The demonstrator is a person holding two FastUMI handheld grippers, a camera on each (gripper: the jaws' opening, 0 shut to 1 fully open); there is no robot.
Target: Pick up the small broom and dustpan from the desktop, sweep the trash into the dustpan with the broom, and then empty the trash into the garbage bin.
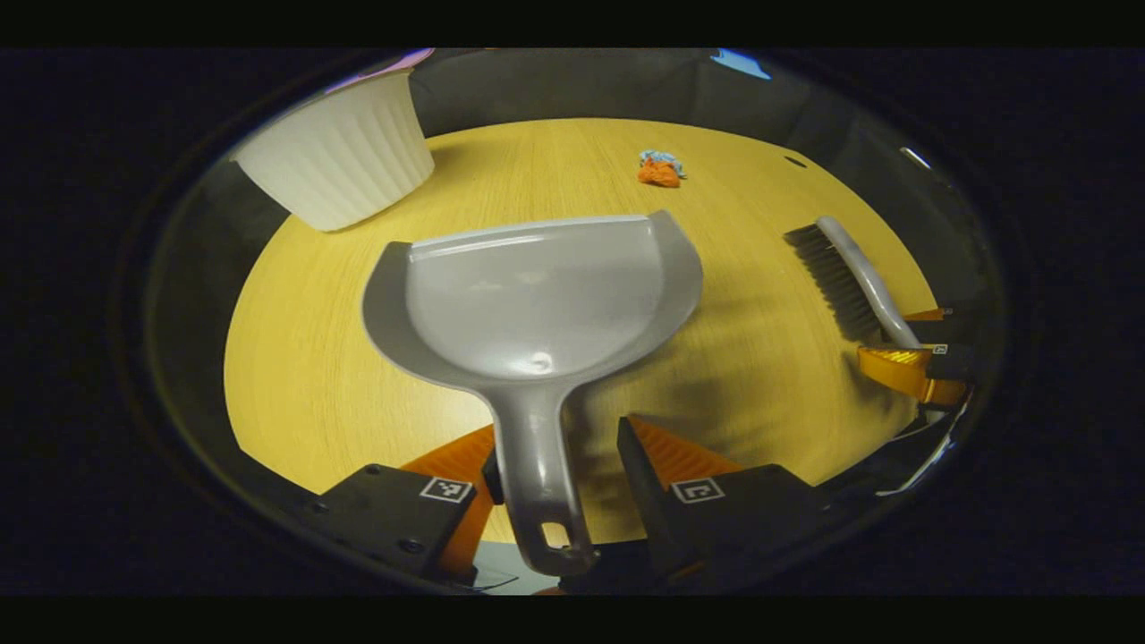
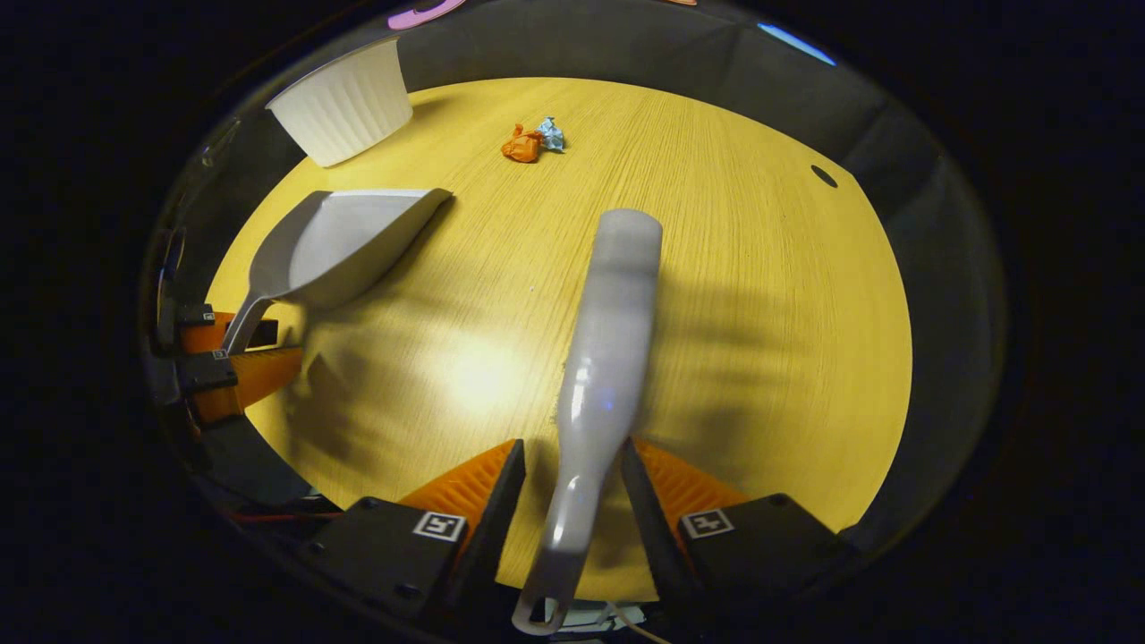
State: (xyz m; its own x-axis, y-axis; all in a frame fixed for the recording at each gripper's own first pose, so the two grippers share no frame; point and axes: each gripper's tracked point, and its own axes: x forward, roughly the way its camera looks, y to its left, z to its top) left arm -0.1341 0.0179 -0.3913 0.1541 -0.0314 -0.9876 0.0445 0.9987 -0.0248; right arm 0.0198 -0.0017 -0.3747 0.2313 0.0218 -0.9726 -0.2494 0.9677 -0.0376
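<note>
I note the left claw point(image 1: 559, 461) with its jaws apart around the dustpan point(image 1: 537, 304) handle; only the left finger seems to touch, so no firm grip. The right claw point(image 2: 568, 487) straddles the broom point(image 2: 599, 358) handle; contact I cannot tell. Trash point(image 2: 531, 141) lies far off on the surface point(image 2: 760, 313), near the white bin point(image 2: 344, 103).

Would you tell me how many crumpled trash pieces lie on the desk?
2: an orange piece and a blue piece, touching, at the far side of the desk.
</note>
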